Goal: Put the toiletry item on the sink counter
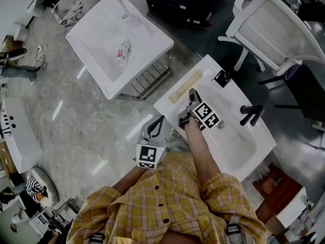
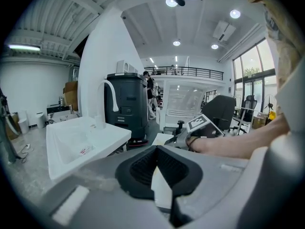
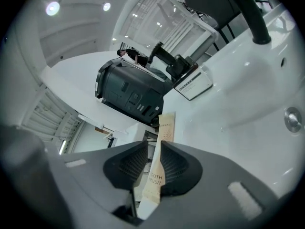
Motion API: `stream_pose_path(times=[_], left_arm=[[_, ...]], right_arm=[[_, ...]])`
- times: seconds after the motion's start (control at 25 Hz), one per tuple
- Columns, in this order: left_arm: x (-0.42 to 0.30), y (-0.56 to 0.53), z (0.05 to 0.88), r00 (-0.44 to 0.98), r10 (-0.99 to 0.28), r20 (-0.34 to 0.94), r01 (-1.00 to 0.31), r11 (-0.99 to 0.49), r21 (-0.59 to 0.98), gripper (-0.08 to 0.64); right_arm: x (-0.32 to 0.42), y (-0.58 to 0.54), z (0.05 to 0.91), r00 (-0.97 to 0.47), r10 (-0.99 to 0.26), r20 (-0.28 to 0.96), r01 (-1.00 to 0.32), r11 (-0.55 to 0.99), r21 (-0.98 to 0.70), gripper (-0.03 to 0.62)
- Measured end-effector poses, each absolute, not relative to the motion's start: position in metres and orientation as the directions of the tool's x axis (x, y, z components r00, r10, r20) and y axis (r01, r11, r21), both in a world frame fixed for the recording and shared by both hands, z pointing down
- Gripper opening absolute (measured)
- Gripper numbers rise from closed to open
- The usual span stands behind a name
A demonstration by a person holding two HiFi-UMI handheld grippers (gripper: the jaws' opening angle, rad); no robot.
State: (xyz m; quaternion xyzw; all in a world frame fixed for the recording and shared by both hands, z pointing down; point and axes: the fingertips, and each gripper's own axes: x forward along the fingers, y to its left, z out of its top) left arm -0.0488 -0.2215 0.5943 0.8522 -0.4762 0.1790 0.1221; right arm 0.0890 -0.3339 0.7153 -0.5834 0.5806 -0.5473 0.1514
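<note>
We see the right gripper (image 3: 153,145) pinching a toothbrush packet (image 3: 155,175). The packet runs lengthwise between the jaws, with its far end sticking out past the tips. In the head view the packet sits along the left edge of the sink counter (image 1: 231,96), beside the basin (image 1: 234,142) and well apart from the black tap (image 1: 250,114) at the back edge. We cannot tell whether it touches the counter. A small black fixture (image 1: 222,78) stands at the back left corner, near the packet's far end.

The left gripper (image 2: 156,150) has its jaws pressed together with nothing between them. It is held off the counter's near left corner, over the floor (image 1: 91,121), which looks like marble.

A second white sink (image 1: 142,47) stands apart to the left with a small bottle (image 1: 123,52) lying in it. A white chair (image 1: 274,27) is behind the counter. The person wears a yellow plaid shirt (image 1: 167,202).
</note>
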Motion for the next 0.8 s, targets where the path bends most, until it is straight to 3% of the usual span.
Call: stream_pose_path(times=[0.44, 0.8], left_arm=[[-0.049, -0.215, 0.574, 0.488, -0.782, 0.387, -0.855, -0.517, 0.032, -0.002], [-0.059, -0.211, 0.55, 0.479, -0.812, 0.334, -0.868, -0.493, 0.048, -0.002]], right_arm=[[0.096, -0.312, 0.662, -0.269, -0.881, 0.39, -0.679, -0.114, -0.725, 0.001], [0.076, -0.286, 0.608, -0.311, -0.89, 0.334, -0.828, 0.081, -0.555, -0.002]])
